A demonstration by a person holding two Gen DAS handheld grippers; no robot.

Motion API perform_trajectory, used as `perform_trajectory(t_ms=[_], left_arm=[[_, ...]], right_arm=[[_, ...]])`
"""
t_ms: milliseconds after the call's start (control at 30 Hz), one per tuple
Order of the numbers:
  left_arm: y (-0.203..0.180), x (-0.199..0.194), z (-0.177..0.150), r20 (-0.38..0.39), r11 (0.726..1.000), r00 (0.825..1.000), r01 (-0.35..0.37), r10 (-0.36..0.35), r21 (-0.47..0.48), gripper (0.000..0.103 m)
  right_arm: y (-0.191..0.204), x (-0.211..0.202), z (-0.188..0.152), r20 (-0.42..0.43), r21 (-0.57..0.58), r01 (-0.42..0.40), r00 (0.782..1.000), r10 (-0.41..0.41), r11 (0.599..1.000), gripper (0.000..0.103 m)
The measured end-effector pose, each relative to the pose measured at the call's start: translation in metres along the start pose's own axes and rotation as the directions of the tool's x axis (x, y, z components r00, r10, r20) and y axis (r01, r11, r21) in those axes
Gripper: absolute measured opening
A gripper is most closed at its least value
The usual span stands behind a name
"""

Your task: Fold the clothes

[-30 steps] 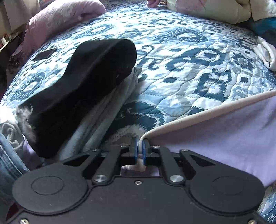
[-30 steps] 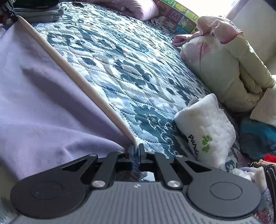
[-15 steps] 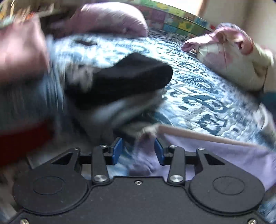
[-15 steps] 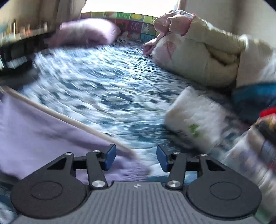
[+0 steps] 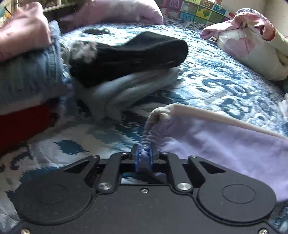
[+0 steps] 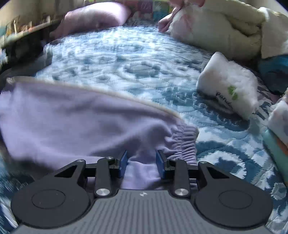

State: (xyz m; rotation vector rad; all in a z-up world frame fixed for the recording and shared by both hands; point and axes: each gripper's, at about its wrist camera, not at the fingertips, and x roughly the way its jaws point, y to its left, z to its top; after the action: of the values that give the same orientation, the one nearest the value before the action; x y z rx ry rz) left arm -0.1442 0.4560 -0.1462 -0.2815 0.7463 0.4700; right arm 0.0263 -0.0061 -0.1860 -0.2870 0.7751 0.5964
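A lilac garment [image 5: 225, 142] with a cream edge band [image 5: 207, 115] lies on the blue patterned quilt [image 5: 216, 82]. My left gripper [image 5: 144, 157] is shut on its gathered, elastic corner. In the right wrist view the same lilac garment [image 6: 81, 117] spreads to the left. My right gripper [image 6: 141, 162] is open, and the cloth by its other gathered corner [image 6: 185, 142] lies between the blue pads [image 6: 123, 162] without being pinched.
A stack of folded clothes, black [image 5: 129, 54] on grey [image 5: 129, 86], lies ahead of the left gripper, with jeans [image 5: 27, 75] and a red item [image 5: 21, 124] to its left. A white folded pack [image 6: 230, 93], a cream duvet [image 6: 225, 30] and a pink pillow [image 6: 97, 16] ring the quilt.
Both grippers let go of the cream band's ends, opened and swung round. The left has since shut on the gathered corner; the right is still open over the cloth.
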Motion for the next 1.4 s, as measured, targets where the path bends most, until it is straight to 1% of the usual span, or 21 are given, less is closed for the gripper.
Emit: perform_trajectory(t_ms=[67, 167, 233, 267, 333, 367, 433, 533, 600, 700, 733, 800, 833, 867, 933, 1000, 1067, 1167, 1267, 1333, 1400], left_arm=[[-0.006, -0.016, 0.002, 0.078, 0.999, 0.997, -0.023, 0.020, 0.031, 0.014], [-0.021, -0.013, 0.011, 0.124, 0.996, 0.992, 0.025, -0.036, 0.091, 0.014], [-0.032, -0.010, 0.017, 0.150, 0.990, 0.986, 0.058, -0.078, 0.132, 0.014], [-0.035, -0.005, 0.018, 0.154, 0.987, 0.985, 0.060, -0.083, 0.148, 0.014], [-0.041, 0.013, 0.024, 0.133, 0.985, 0.986, 0.078, -0.098, 0.152, 0.014], [-0.040, 0.028, 0.024, 0.098, 0.987, 0.992, 0.061, -0.076, 0.147, 0.014], [-0.036, 0.057, 0.020, 0.032, 0.990, 0.999, 0.025, -0.030, 0.141, 0.013], [-0.034, 0.071, 0.018, 0.031, 0.988, 0.999, 0.037, -0.042, 0.147, 0.010], [-0.037, 0.073, 0.023, 0.016, 0.987, 0.999, 0.027, -0.030, 0.157, 0.010], [-0.047, 0.054, 0.023, 0.062, 0.975, 0.998, -0.019, 0.006, 0.223, 0.010], [-0.050, 0.041, 0.020, 0.087, 0.974, 0.996, -0.014, -0.006, 0.227, 0.010], [-0.055, 0.013, 0.013, 0.138, 0.973, 0.990, 0.003, -0.036, 0.231, 0.011], [-0.055, 0.013, 0.007, 0.125, 0.974, 0.991, 0.012, -0.041, 0.228, 0.014], [-0.055, 0.016, 0.001, 0.107, 0.975, 0.993, 0.020, -0.045, 0.223, 0.021], [-0.056, 0.021, -0.010, 0.071, 0.976, 0.996, 0.038, -0.054, 0.213, 0.029], [-0.056, 0.027, -0.022, 0.035, 0.978, 0.997, 0.055, -0.063, 0.203, 0.029], [-0.057, 0.032, -0.034, -0.002, 0.979, 0.997, 0.071, -0.072, 0.192, 0.030], [-0.056, 0.023, -0.023, -0.034, 0.982, 0.997, 0.081, -0.076, 0.172, 0.030], [-0.050, -0.008, -0.021, 0.027, 0.986, 0.996, 0.082, -0.087, 0.144, 0.031], [-0.042, -0.026, -0.026, 0.042, 0.990, 0.996, 0.079, -0.084, 0.117, 0.034], [-0.033, -0.041, -0.033, 0.048, 0.994, 0.995, 0.083, -0.087, 0.073, 0.040]], right_arm=[[0.005, -0.010, 0.001, 0.035, -0.021, -0.011, 0.999, 0.012, 1.000, 0.036], [0.012, -0.018, 0.004, 0.073, -0.043, -0.014, 0.997, 0.017, 0.999, 0.037], [0.013, -0.017, 0.009, 0.085, -0.033, -0.024, 0.996, 0.027, 0.999, 0.037], [0.013, -0.016, 0.011, 0.091, -0.023, -0.030, 0.995, 0.032, 0.999, 0.037], [0.015, -0.009, 0.015, 0.089, -0.012, -0.035, 0.995, 0.036, 0.999, 0.037], [0.016, -0.003, 0.014, 0.082, -0.008, -0.034, 0.996, 0.035, 0.999, 0.037], [0.016, 0.009, 0.009, 0.057, 0.002, -0.029, 0.998, 0.029, 1.000, 0.043], [0.015, 0.017, -0.005, 0.060, 0.017, -0.031, 0.998, 0.030, 0.999, 0.045], [0.014, 0.017, -0.007, 0.072, 0.031, -0.037, 0.997, 0.035, 0.999, 0.045], [0.015, 0.016, -0.003, 0.064, 0.036, -0.031, 0.998, 0.028, 0.999, 0.045], [0.015, 0.013, -0.001, 0.062, 0.046, -0.030, 0.998, 0.027, 0.998, 0.045], [0.014, 0.002, 0.000, 0.090, 0.079, -0.045, 0.995, 0.038, 0.996, 0.045], [0.014, -0.005, -0.001, 0.109, 0.089, -0.052, 0.993, 0.043, 0.995, 0.046], [0.015, -0.012, -0.002, 0.129, 0.096, -0.059, 0.991, 0.046, 0.994, 0.046], [0.018, -0.015, -0.006, 0.127, 0.098, -0.061, 0.991, 0.049, 0.993, 0.046], [0.021, -0.015, -0.010, 0.120, 0.099, -0.062, 0.992, 0.050, 0.993, 0.046], [0.026, -0.004, -0.017, 0.070, 0.093, -0.035, 0.997, 0.028, 0.995, 0.047], [0.031, -0.001, -0.021, 0.072, 0.077, -0.012, 0.997, 0.006, 0.997, 0.048], [0.029, -0.015, -0.016, 0.092, 0.121, -0.028, 0.996, 0.017, 0.992, 0.048], [0.020, -0.029, -0.020, 0.121, 0.189, -0.046, 0.992, 0.023, 0.981, 0.049], [0.010, -0.043, -0.027, 0.148, 0.266, -0.063, 0.989, 0.024, 0.962, 0.049]])
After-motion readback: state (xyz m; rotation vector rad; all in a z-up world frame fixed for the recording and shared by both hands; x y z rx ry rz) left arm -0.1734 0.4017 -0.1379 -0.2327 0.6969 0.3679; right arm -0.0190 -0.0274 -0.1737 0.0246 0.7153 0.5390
